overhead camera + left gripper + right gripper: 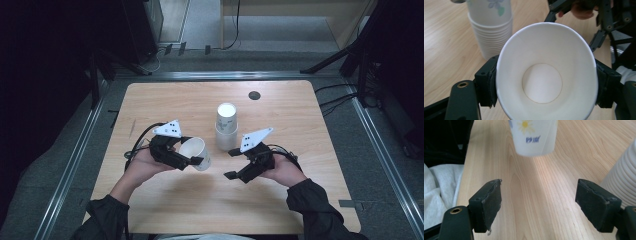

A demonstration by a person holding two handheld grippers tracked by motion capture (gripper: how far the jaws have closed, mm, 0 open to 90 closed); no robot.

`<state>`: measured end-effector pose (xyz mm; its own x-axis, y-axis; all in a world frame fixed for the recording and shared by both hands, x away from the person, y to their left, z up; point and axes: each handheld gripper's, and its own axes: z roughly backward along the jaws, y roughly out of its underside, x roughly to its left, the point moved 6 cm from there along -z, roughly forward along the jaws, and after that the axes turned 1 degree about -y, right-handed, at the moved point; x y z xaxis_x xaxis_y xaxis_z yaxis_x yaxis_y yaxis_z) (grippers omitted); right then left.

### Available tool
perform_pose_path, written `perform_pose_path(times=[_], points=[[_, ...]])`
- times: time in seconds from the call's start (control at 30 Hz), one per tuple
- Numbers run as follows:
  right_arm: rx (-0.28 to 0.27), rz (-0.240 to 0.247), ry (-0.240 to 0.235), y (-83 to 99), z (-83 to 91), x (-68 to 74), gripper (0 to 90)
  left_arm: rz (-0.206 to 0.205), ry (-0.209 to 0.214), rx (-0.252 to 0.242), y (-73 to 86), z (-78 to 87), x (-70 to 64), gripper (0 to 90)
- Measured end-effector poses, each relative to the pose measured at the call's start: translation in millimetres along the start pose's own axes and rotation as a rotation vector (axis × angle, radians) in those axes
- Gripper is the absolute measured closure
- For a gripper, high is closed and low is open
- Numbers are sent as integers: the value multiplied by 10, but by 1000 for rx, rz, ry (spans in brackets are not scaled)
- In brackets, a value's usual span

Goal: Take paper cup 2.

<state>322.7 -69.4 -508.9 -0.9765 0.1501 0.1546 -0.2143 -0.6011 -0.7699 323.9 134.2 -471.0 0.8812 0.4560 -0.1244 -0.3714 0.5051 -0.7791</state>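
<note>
Clamped on either side of a single paper cup [196, 152], the left gripper [191, 161] holds it tilted above the table [280, 210], its mouth facing that gripper's camera. Just right of it, the right gripper [233, 163] hovers with jaws spread wide and empty, beside the stack of cups [226, 126] at mid-table.

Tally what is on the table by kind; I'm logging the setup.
Loose white paper cup, held in the left gripper: 1
Stack of nested white paper cups: 1
Hand-held black grippers, including the right gripper: 2
Total: 4
</note>
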Motion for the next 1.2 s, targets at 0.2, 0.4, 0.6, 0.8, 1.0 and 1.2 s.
perform_pose_path(times=[0.2, 0.4, 0.6, 0.8, 1.0, 1.2], points=[[13, -4, 16, 41, 60, -50, 214, 10, -11, 13, 75, 53, 112, 239], [3, -12, 53, 73, 124, -125, 214, 16, -52, 35, 152, 77, 226, 239], [4, -21, 73, 103, 156, -178, 214, 36, -80, 51, 223, 124, 344, 239], [3, -24, 85, 120, 172, -210, 213, 72, -102, 67, 308, 180, 485, 238], [4, -18, 107, 135, 171, -238, 214, 94, -144, 80, 384, 231, 610, 238], [13, -9, 110, 150, 154, -245, 213, 113, -184, 95, 460, 270, 740, 238]])
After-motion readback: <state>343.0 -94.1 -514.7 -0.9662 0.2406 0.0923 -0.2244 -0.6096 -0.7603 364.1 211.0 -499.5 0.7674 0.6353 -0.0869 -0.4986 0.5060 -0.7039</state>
